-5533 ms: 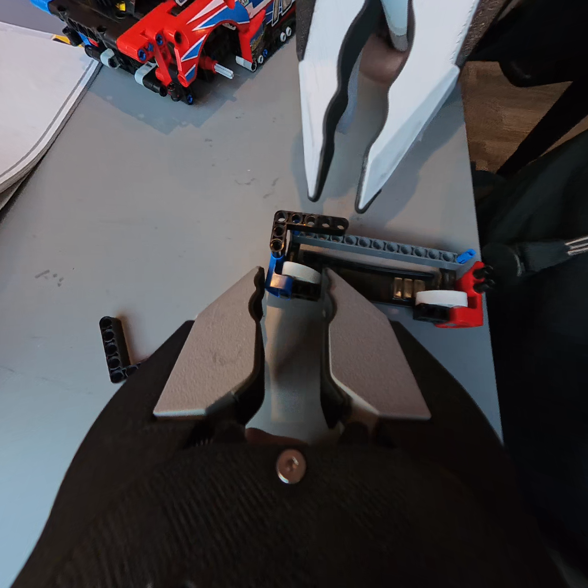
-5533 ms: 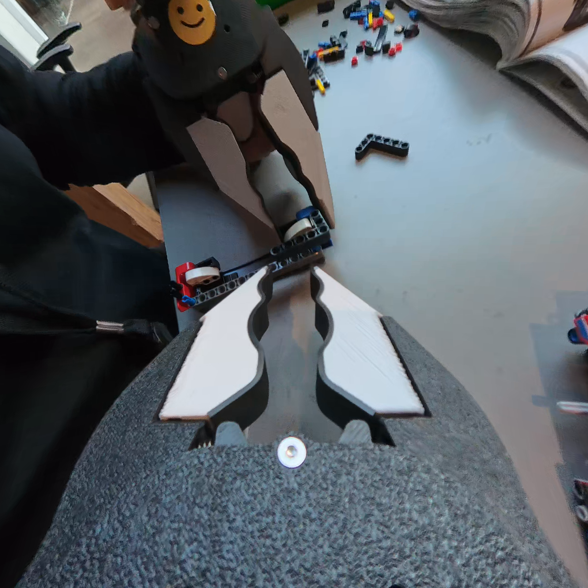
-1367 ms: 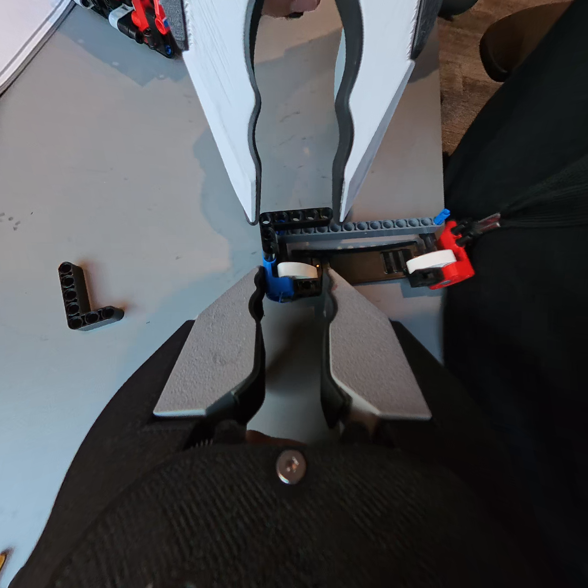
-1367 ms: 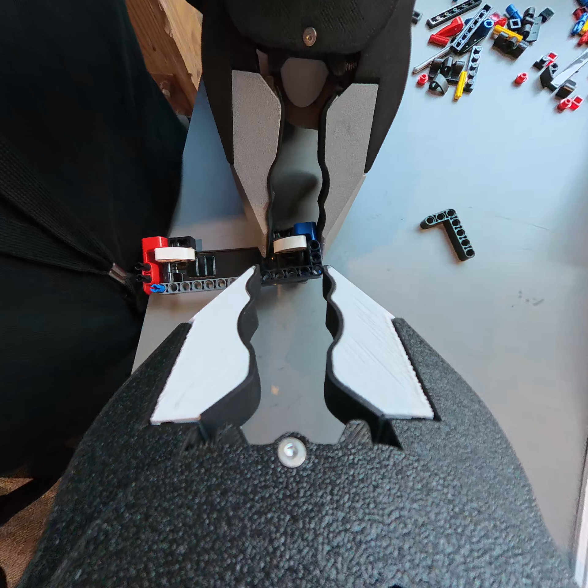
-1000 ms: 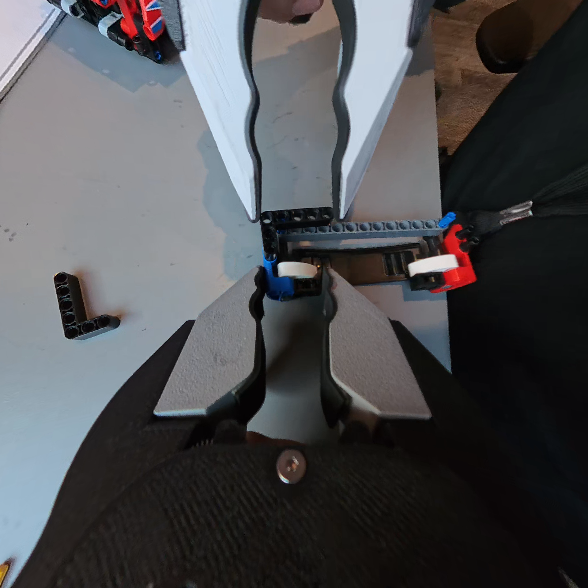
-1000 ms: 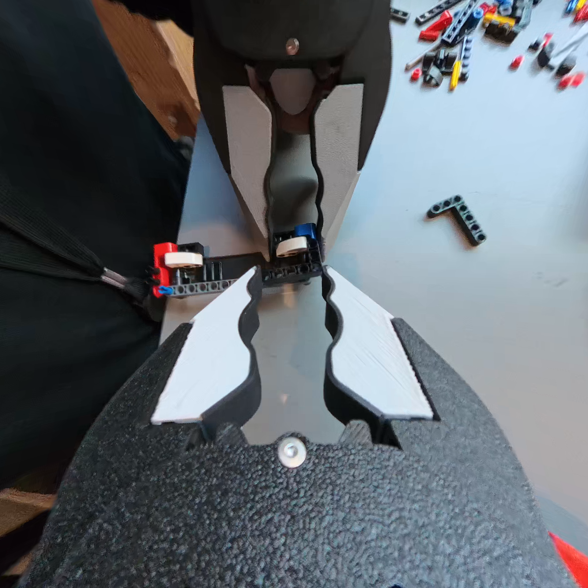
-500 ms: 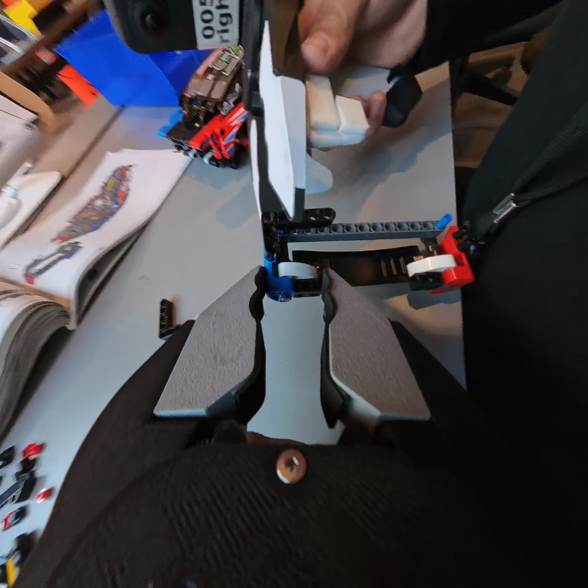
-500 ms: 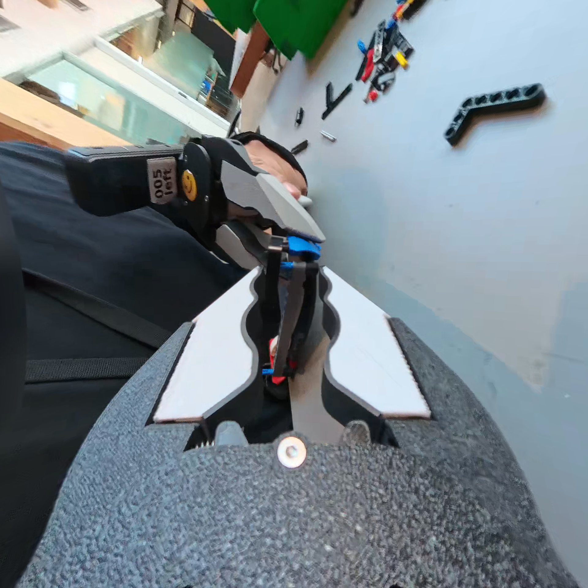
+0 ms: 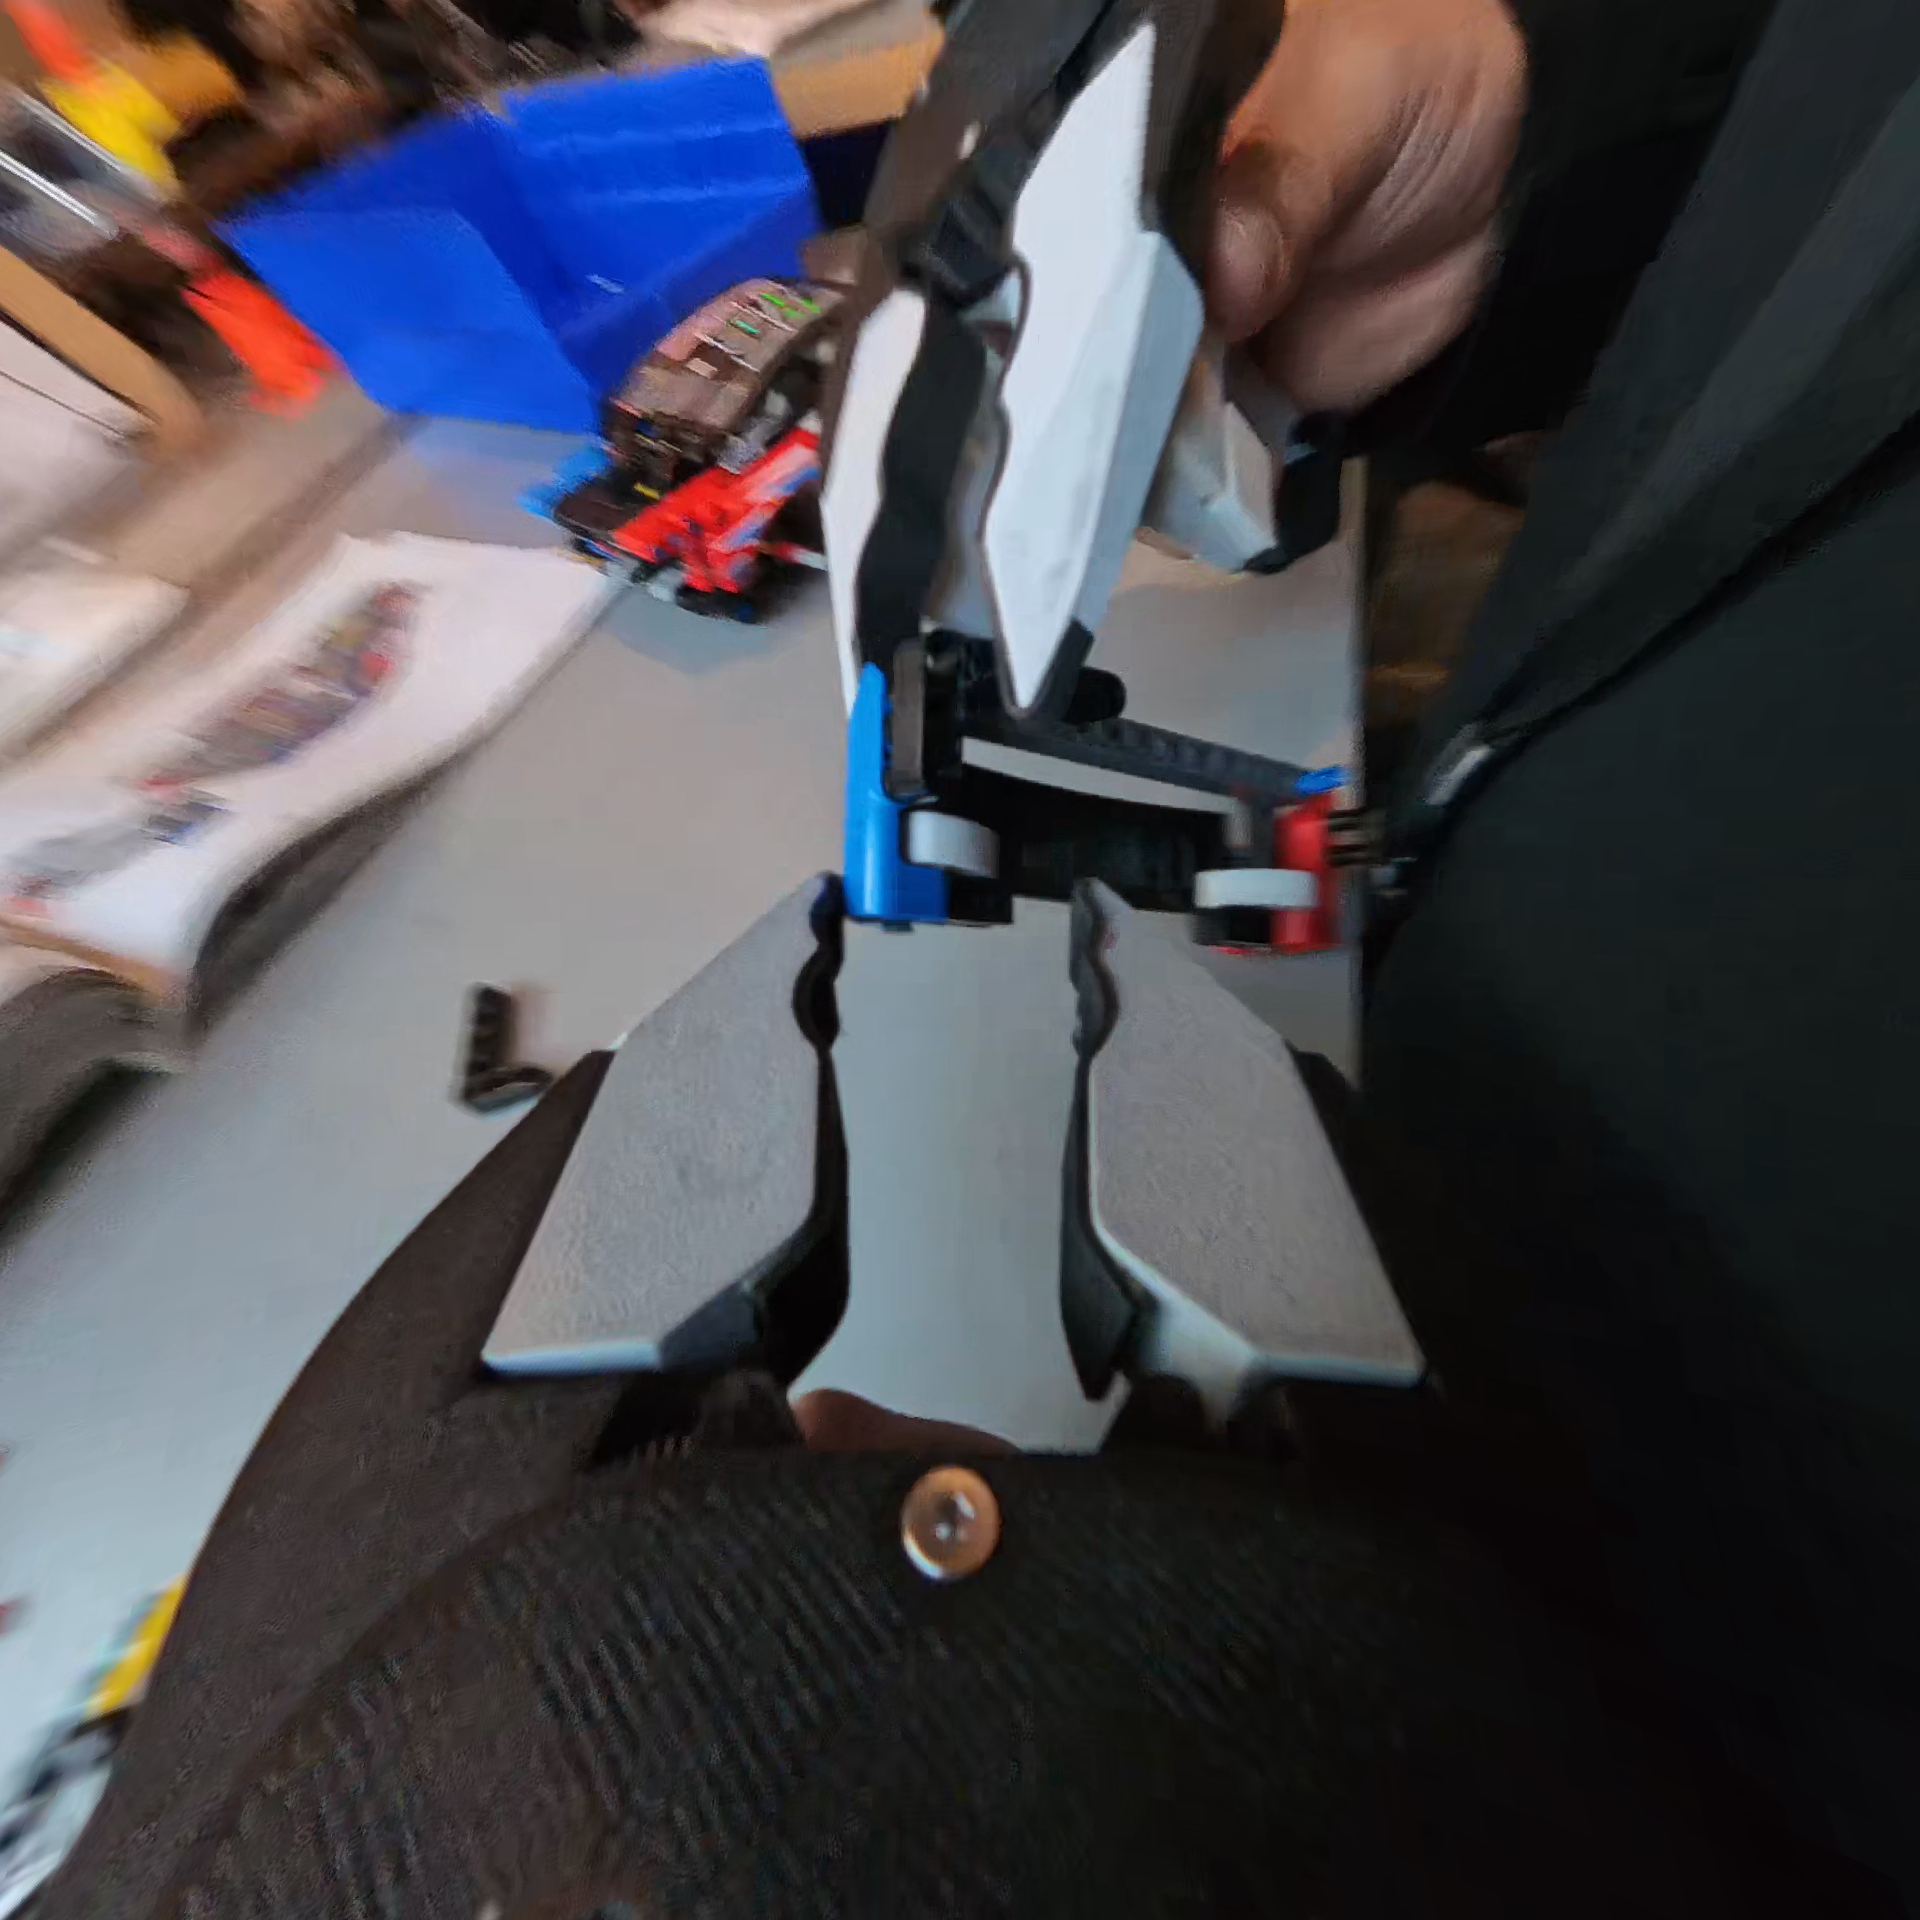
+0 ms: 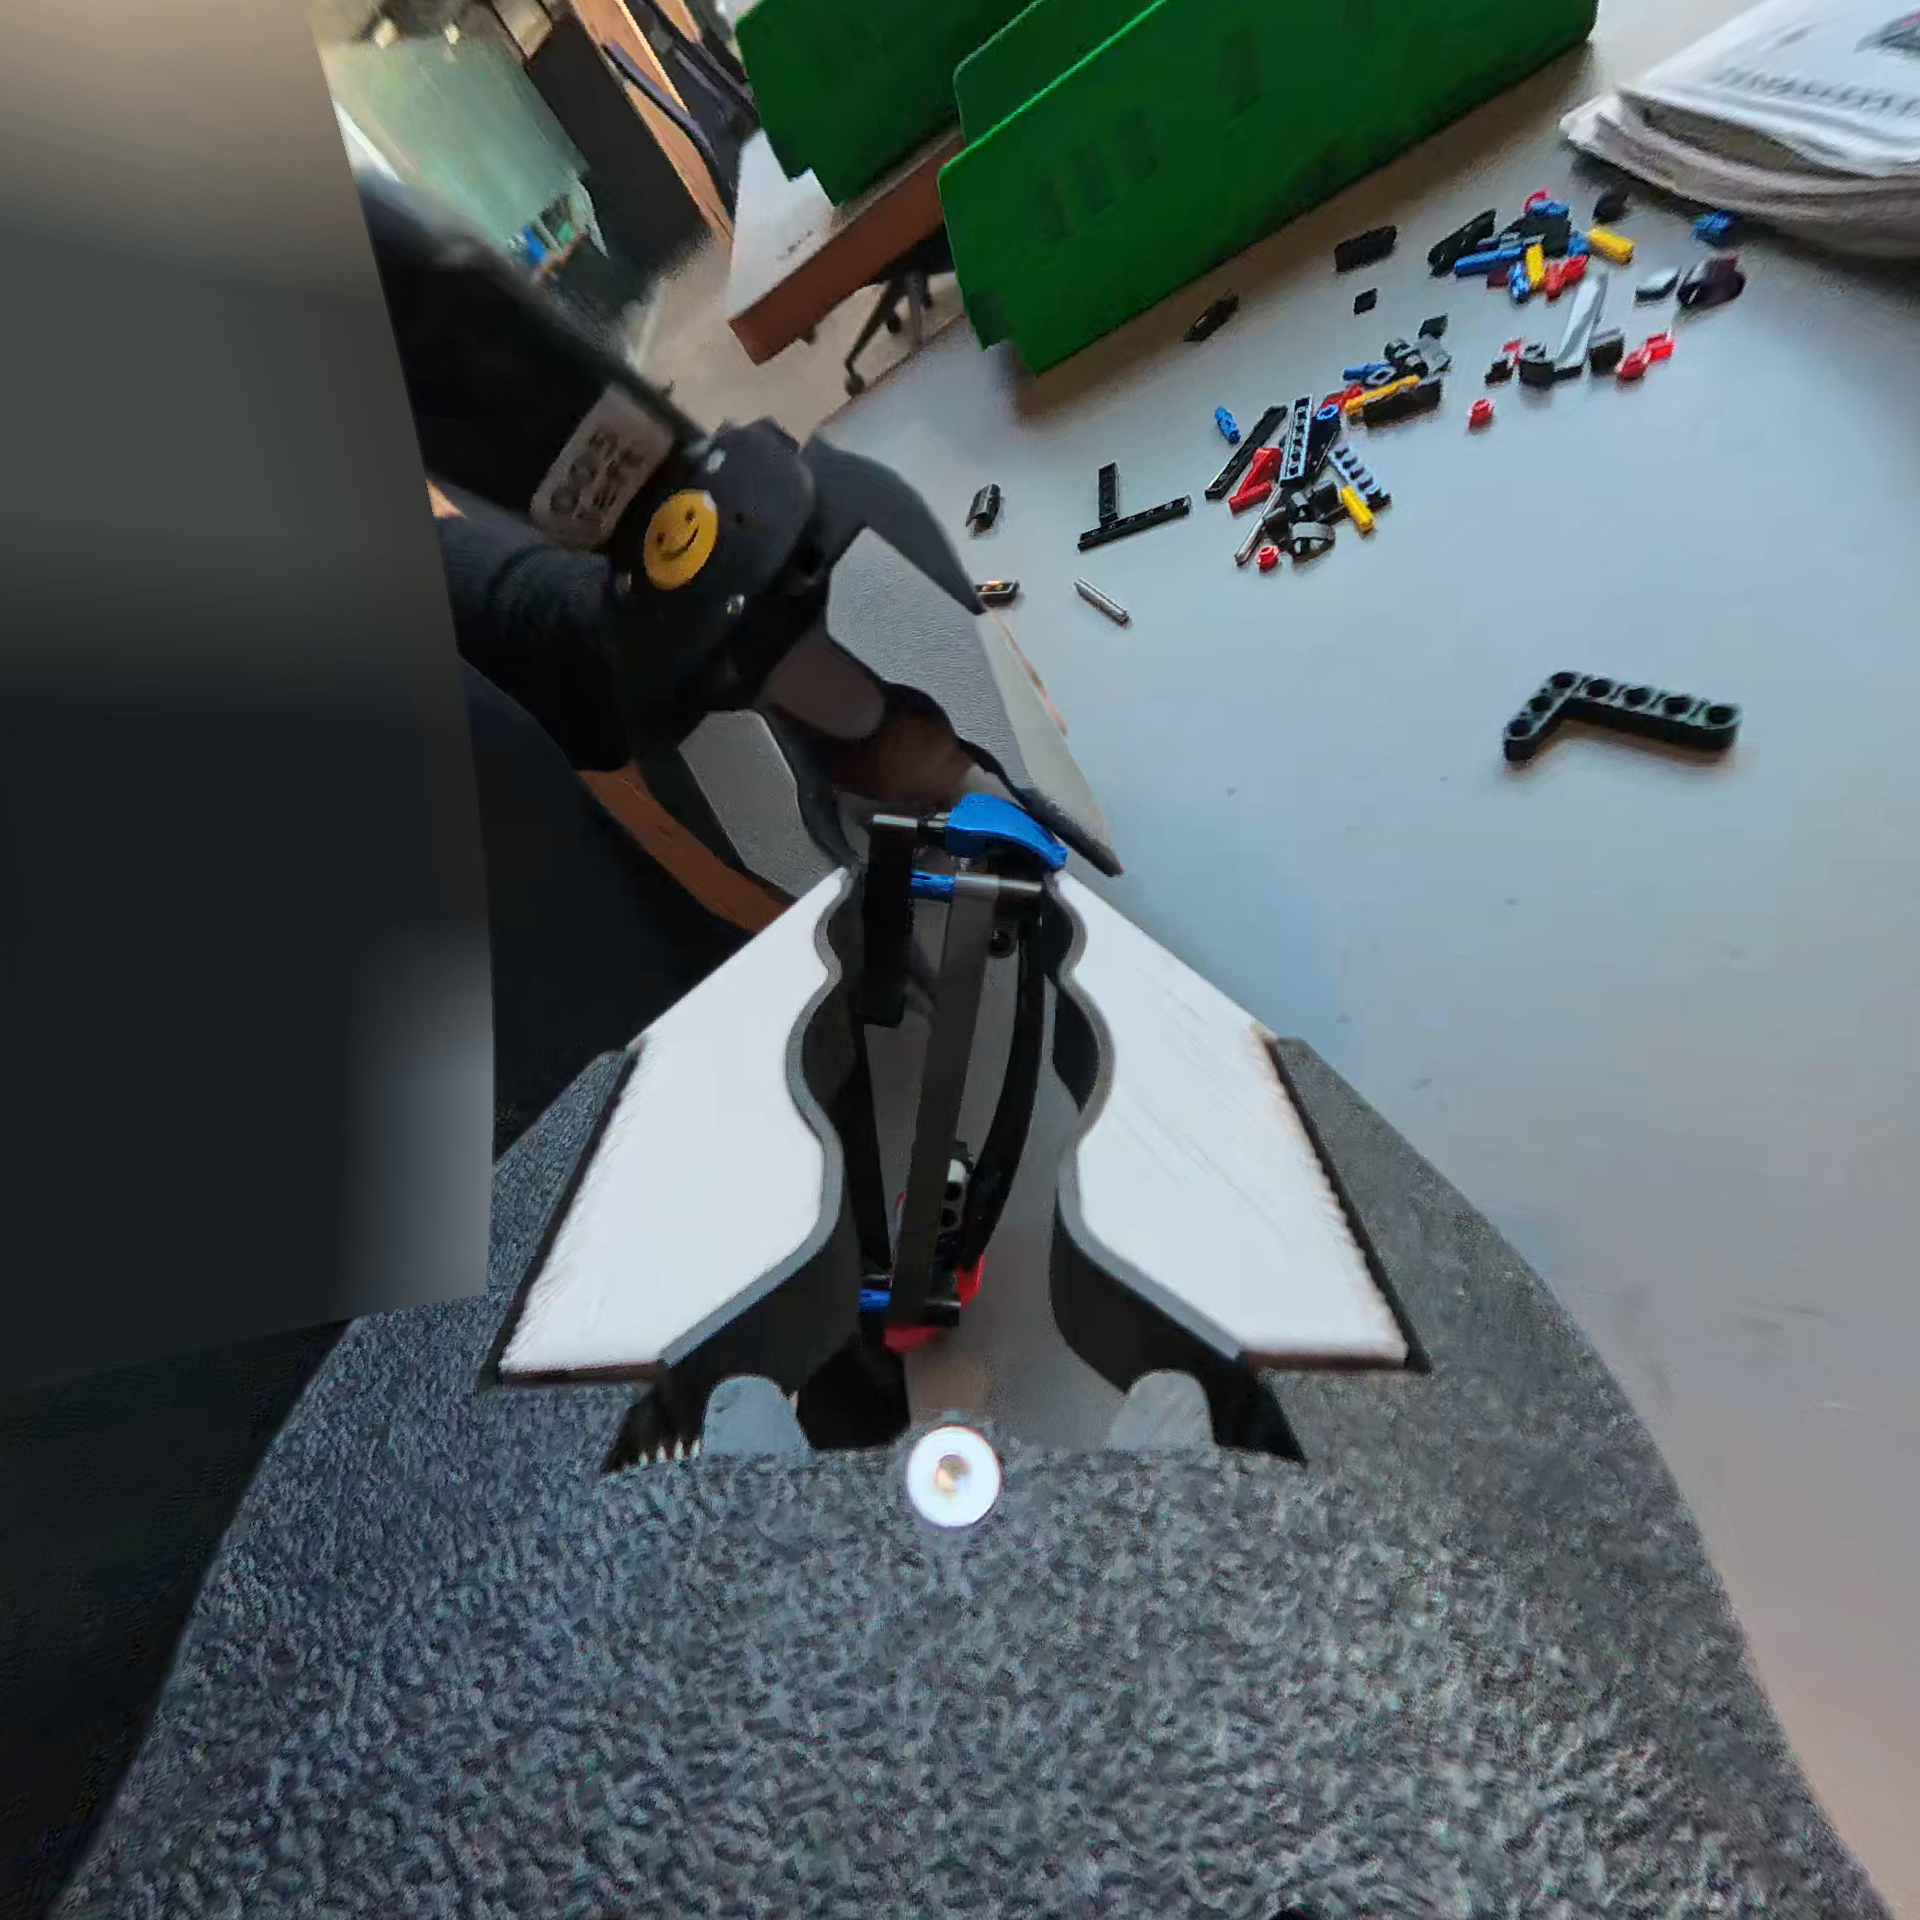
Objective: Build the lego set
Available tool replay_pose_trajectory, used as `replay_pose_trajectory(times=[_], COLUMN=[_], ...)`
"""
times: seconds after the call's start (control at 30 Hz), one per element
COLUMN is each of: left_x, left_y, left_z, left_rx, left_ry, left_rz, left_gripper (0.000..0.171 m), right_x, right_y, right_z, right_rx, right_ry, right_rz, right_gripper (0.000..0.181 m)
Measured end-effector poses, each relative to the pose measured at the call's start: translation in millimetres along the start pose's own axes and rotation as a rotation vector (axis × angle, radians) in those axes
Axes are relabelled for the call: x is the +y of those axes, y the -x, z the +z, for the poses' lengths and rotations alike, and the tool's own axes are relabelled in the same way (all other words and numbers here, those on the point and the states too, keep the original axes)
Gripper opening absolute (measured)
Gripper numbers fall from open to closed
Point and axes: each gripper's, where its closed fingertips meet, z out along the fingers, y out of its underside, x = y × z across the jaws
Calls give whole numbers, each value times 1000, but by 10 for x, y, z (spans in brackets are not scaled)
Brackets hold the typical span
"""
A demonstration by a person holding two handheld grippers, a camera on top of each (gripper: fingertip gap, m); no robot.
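A long lego assembly (image 9: 1101, 790) with a black and grey beam frame, a blue piece at one end and a red piece (image 9: 1304, 862) at the other is held in the air over the grey table (image 9: 623, 831). My left gripper (image 9: 956, 904) is shut on its blue end. My right gripper (image 9: 945, 675) comes down from above and is shut on the black corner beam. In the right wrist view the assembly (image 10: 945, 1091) runs end-on between my right gripper's (image 10: 948, 883) white fingers, and the left gripper (image 10: 966, 821) meets it from the far side.
A loose black L-shaped beam (image 10: 1621, 717) lies on the table, also in the left wrist view (image 9: 488, 1049). A pile of small parts (image 10: 1403, 395), green bins (image 10: 1195, 156), an open booklet (image 9: 260, 727), a red car model (image 9: 707, 509) and a blue bin (image 9: 540, 249) stand farther off. The tips of both grippers are at nearly the same place. From either gripper's tips it is about 20 cm to the red car model (image 9: 707, 509).
The assembly has left the table and tipped up. My right gripper has turned on its side and closed on the corner beam. My left gripper keeps its hold on the blue end.
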Motion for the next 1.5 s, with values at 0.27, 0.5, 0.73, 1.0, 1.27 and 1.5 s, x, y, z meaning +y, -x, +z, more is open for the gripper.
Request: replay_pose_trajectory(times=[0.27,0.5,0.73,1.0,1.27,1.5], left_x=[-349,-244,-35,74,145,189], left_y=[-49,-210,-484,-655,-618,-677], left_z=[-199,-183,-184,-113,-83,-40], left_rx=[325,375,389,309,319,344], left_ry=[-8,75,78,34,87,134], left_rz=[-268,-231,-73,88,49,29], left_gripper=[43,40,36,35,35,35], right_x=[-18,128,427,613,511,631], right_y=[133,204,348,404,392,250], right_z=[-25,24,117,128,13,53], right_rx=[114,111,160,165,29,-89], right_ry=[70,103,173,150,79,248], right_rz=[-238,-249,-525,-630,-368,-106], right_gripper=[33,33,32,33,31,20])
